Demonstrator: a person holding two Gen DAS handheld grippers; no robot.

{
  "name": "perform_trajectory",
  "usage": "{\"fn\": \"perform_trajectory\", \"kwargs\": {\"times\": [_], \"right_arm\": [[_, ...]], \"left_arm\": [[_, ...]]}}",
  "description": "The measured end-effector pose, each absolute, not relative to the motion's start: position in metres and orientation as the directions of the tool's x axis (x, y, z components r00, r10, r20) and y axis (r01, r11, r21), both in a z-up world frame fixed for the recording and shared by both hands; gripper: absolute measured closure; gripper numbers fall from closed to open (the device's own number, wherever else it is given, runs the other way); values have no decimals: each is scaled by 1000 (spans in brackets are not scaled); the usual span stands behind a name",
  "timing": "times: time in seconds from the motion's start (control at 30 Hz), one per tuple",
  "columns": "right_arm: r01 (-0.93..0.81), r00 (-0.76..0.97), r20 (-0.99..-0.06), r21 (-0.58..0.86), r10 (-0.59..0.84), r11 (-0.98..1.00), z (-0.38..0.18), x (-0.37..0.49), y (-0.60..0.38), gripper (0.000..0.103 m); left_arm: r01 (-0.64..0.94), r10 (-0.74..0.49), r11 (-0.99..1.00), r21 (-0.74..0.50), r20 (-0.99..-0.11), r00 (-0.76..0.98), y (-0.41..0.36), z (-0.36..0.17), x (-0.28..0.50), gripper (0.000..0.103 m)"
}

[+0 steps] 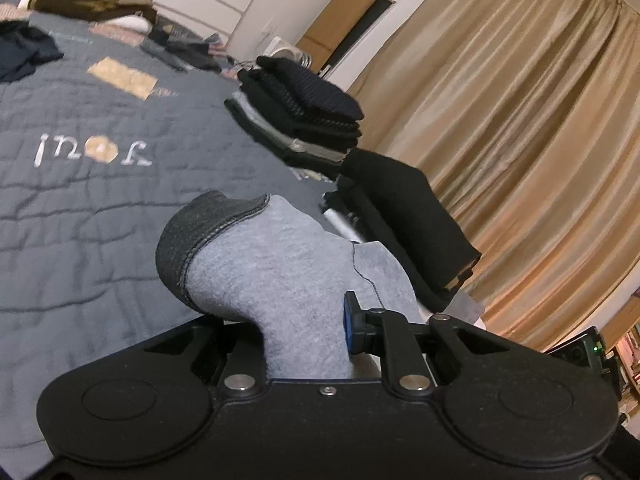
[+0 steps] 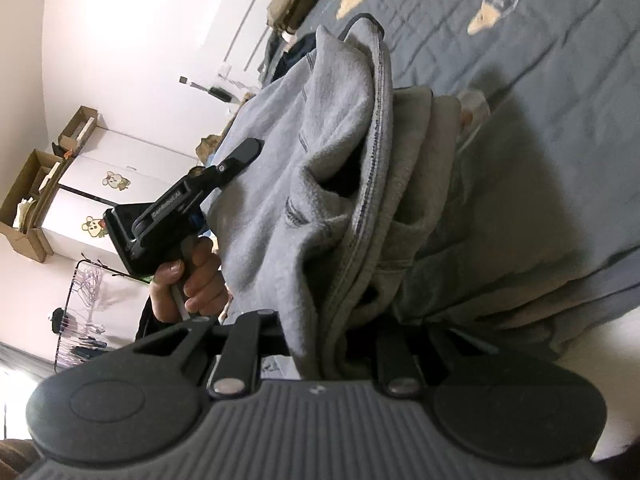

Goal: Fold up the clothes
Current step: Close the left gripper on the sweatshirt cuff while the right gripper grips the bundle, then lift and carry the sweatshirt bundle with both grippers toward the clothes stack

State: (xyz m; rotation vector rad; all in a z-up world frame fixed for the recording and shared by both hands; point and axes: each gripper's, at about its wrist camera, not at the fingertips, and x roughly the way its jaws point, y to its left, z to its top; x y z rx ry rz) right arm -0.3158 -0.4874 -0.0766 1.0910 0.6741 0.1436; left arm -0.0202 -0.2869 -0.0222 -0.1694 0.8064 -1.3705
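Tan curtains (image 1: 520,120) hang beside the bed, a white wardrobe (image 2: 120,184) bears animal stickers, and open cardboard boxes (image 2: 36,192) sit on top of it.

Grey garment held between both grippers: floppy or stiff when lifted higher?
Likely floppy: the grey garment bunches and droops in deep folds between the left gripper and the right gripper. Its fleecy surface probably resists slipping. Looks thick, so somewhat heavy.
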Motion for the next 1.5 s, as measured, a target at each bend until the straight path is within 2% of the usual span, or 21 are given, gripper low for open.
{"fn": "perform_trajectory", "kwargs": {"times": [0.4, 1.1, 1.5], "right_arm": [[188, 837, -409, 839, 364, 510, -48, -364, -536, 85], [182, 877, -400, 790, 266, 585, -4, -432, -647, 86], [165, 892, -376, 786, 249, 596, 14, -445, -722, 86]], "left_arm": [[833, -939, 194, -519, -344, 5, -331, 13, -68, 87], [853, -976, 118, -509, -216, 6, -436, 34, -144, 87], [860, -978, 136, -492, -203, 38, -516, 57, -168, 87]]}}
